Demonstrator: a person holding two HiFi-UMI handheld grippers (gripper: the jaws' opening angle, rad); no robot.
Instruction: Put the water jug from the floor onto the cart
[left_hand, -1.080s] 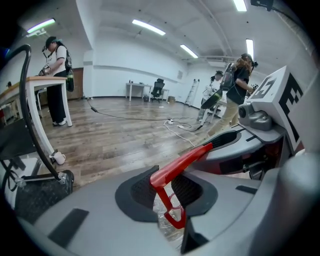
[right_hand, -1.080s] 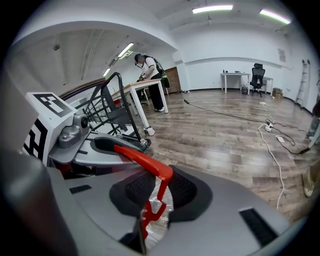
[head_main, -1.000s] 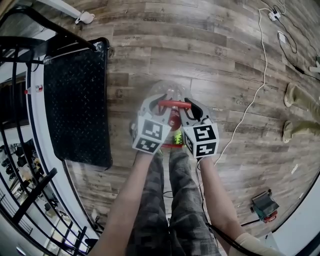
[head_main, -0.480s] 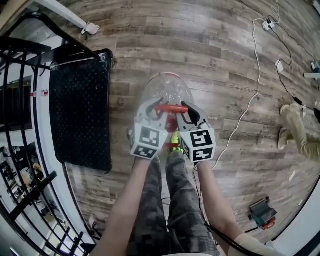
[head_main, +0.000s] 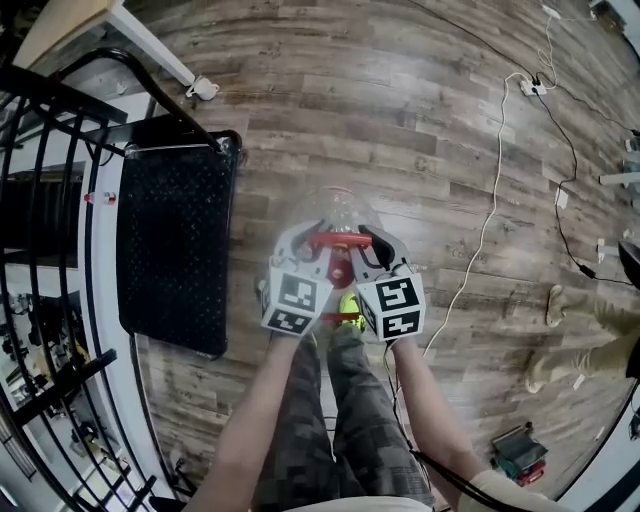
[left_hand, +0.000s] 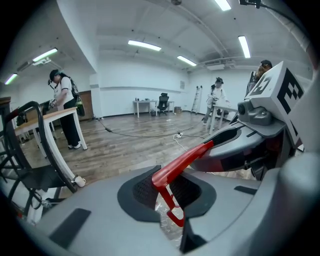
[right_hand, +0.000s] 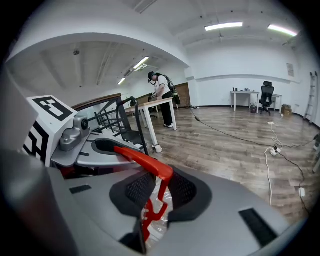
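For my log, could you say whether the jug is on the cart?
No: the jug hangs over the floor beside the cart.

Clear plastic jug (head_main: 336, 204), wood-grain floor (head_main: 400, 100), textured cart (head_main: 175, 250)

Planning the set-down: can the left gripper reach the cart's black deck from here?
Probably yes. The cart's black deck lies bare just left of the left gripper, with nothing between. Its jaws, which have just been closing, clamp the red handle alongside the right gripper, so both must move together.

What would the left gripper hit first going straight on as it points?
The red handle, which the left gripper has just been closing on; past it likely the clear water jug, depth unclear.
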